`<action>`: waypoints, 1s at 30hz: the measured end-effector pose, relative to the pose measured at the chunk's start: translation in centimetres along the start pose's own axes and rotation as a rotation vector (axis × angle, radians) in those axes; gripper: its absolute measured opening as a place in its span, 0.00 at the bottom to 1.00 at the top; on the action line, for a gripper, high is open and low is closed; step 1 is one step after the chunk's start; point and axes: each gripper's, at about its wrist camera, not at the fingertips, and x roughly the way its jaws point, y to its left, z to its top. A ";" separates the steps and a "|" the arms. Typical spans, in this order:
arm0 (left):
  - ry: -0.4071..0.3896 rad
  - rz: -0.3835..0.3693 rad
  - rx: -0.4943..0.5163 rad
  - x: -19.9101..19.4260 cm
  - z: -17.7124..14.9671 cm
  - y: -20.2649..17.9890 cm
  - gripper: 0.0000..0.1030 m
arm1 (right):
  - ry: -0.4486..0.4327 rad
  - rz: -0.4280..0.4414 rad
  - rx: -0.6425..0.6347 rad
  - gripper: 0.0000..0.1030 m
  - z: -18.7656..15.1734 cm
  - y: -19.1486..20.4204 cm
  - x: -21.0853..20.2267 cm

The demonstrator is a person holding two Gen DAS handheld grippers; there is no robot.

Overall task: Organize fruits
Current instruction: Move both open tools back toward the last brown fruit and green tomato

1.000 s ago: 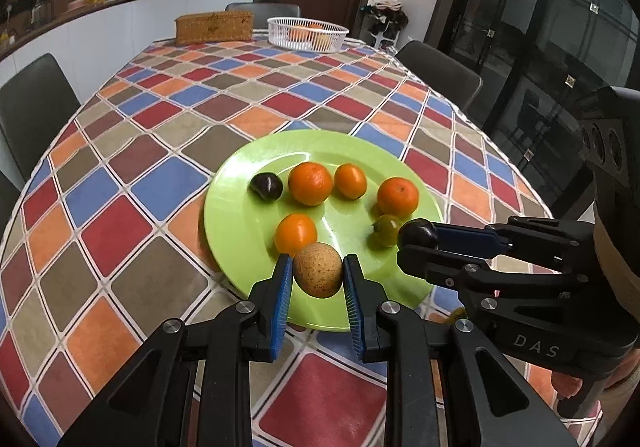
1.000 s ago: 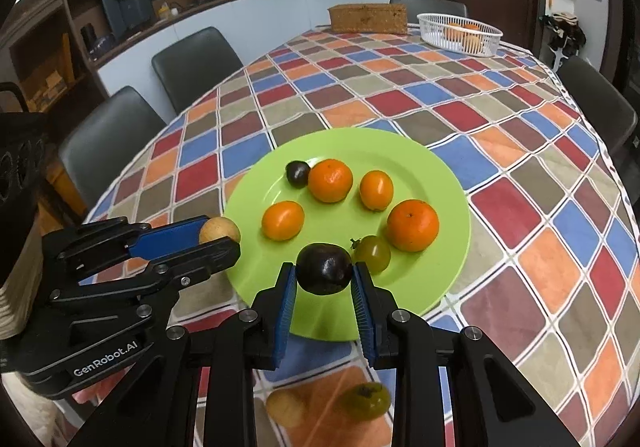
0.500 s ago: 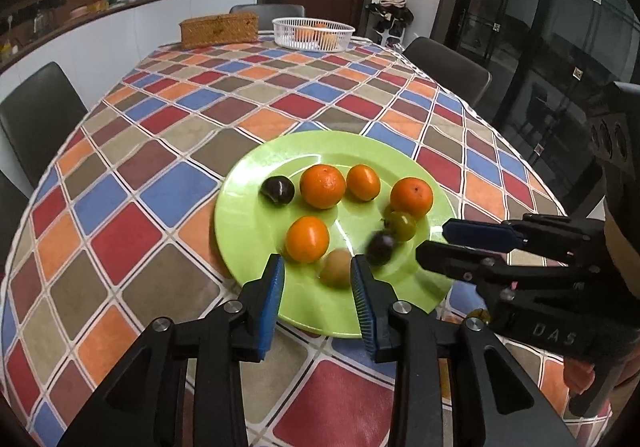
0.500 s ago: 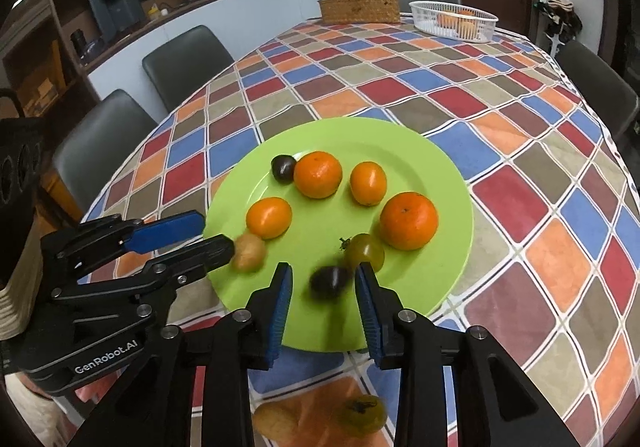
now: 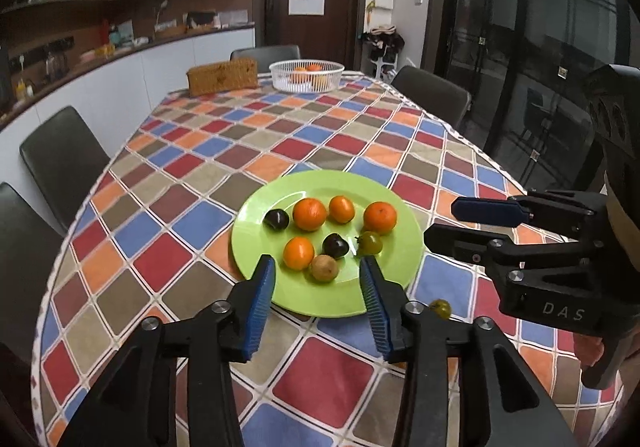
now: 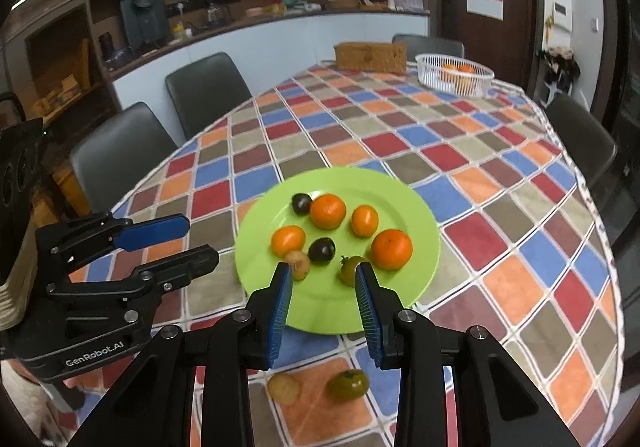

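Note:
A green plate [image 5: 384, 191] [image 6: 420, 215] lies on the checkered table. On it lie several oranges [image 5: 309, 213] [image 6: 391, 249], two dark plums [image 5: 335, 245] [image 6: 321, 249], a tan fruit [image 5: 324, 267] [image 6: 297, 264] and a green tomato [image 5: 371, 242] [image 6: 349, 269]. My left gripper [image 5: 318, 311] is open and empty, raised at the plate's near edge. My right gripper [image 6: 323, 309] is open and empty, also raised at the near edge. A tan fruit [image 6: 283, 388] and a green tomato [image 6: 348, 384] [image 5: 441, 308] lie on the table under the right gripper.
A white basket [image 5: 306, 76] [image 6: 454, 78] with oranges and a woven box [image 5: 222, 76] [image 6: 370, 56] stand at the table's far end. Dark chairs [image 5: 64, 163] [image 6: 208, 91] surround the table. A counter with appliances runs along the left wall.
Both grippers opened wide and let go of their fruit. The tan fruit and the dark plum now rest on the plate. Both grippers pulled back and up.

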 end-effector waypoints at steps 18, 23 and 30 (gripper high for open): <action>-0.012 0.031 0.085 -2.4 -2.5 -4.8 0.73 | 0.003 -0.043 -0.088 0.47 -3.2 -1.5 -3.2; 0.019 0.034 0.128 -1.6 -3.5 -5.7 0.73 | 0.032 -0.042 -0.124 0.47 -4.3 -1.8 -2.6; 0.041 -0.004 0.162 -0.4 -4.8 -6.7 0.73 | 0.071 -0.027 -0.185 0.47 -5.8 -1.9 -1.7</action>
